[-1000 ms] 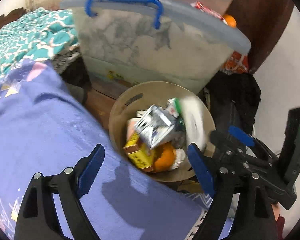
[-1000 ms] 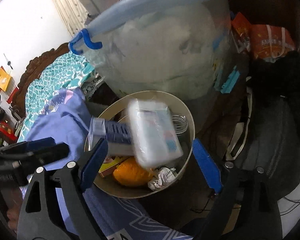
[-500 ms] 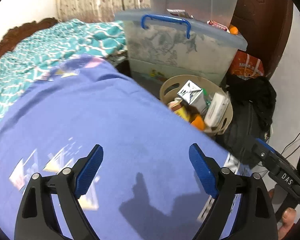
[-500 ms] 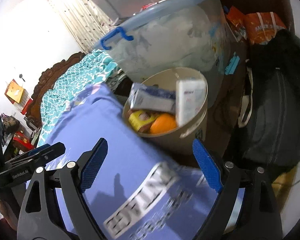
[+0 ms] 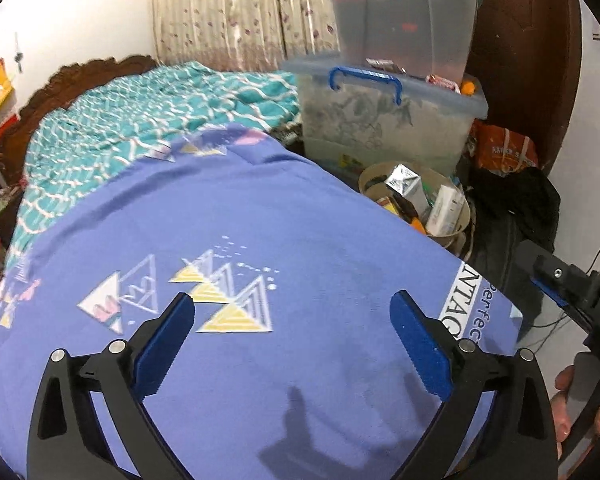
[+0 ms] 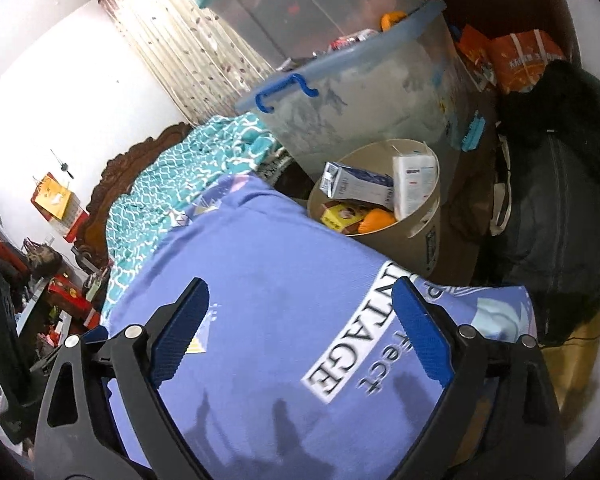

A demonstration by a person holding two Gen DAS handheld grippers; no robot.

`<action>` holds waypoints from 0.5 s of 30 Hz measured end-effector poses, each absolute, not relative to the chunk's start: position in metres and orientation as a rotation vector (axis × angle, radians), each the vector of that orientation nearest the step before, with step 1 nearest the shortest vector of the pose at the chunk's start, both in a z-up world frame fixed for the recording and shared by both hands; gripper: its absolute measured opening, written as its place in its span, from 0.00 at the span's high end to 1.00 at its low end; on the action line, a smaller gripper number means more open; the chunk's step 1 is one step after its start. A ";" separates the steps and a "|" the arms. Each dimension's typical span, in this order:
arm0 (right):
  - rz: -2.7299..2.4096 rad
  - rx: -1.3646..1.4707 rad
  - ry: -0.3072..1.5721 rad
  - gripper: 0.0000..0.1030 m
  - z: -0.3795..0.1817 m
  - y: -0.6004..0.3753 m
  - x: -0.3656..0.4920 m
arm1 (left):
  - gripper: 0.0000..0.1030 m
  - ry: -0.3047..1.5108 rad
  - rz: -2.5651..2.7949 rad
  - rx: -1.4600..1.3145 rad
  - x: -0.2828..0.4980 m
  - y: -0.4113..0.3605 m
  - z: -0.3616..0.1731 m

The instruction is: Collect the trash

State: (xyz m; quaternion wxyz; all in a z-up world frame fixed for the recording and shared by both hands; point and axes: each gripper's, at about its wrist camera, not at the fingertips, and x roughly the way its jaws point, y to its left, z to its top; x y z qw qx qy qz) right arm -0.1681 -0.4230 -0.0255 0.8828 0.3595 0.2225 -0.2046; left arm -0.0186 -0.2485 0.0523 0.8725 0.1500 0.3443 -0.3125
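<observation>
A round beige trash bin (image 5: 463, 216) (image 6: 420, 236) stands on the floor beside the bed, past its far right corner. It holds a silver-topped carton (image 5: 406, 186) (image 6: 358, 185), a white box (image 5: 444, 210) (image 6: 414, 184), a yellow box (image 6: 340, 216) and an orange (image 6: 376, 219). My left gripper (image 5: 292, 344) is open and empty above the blue bedsheet (image 5: 260, 240). My right gripper (image 6: 300, 332) is open and empty above the same sheet (image 6: 268, 280). Its body also shows at the right edge of the left wrist view (image 5: 572, 292).
A translucent storage box with a blue handle (image 5: 380, 120) (image 6: 360, 96) stands behind the bin, with a clear tub (image 5: 400, 12) stacked on it. A black bag (image 6: 556, 240) lies right of the bin. A teal blanket (image 5: 140, 120) covers the bed's far end.
Both grippers have pulled back from over the bin to above the bed. The white box, falling a second ago, now rests in the bin. Both stay open.
</observation>
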 end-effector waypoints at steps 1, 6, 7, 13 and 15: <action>-0.425 0.745 0.461 0.09 -0.022 -0.419 -0.169 | 0.08 0.707 -0.645 0.312 -0.021 -0.244 0.056; -0.468 0.694 0.457 0.04 -0.007 -0.396 -0.172 | 0.08 0.693 -0.622 0.293 -0.027 -0.224 0.064; -0.477 0.681 0.460 0.04 -0.005 -0.392 -0.172 | 0.08 0.690 -0.617 0.291 -0.028 -0.221 0.065; -0.501 0.619 0.479 0.03 0.005 -0.371 -0.172 | 0.08 0.673 -0.574 0.279 -0.033 -0.201 0.070; -0.495 0.612 0.488 0.03 0.005 -0.366 -0.172 | 0.08 0.667 -0.562 0.279 -0.036 -0.196 0.071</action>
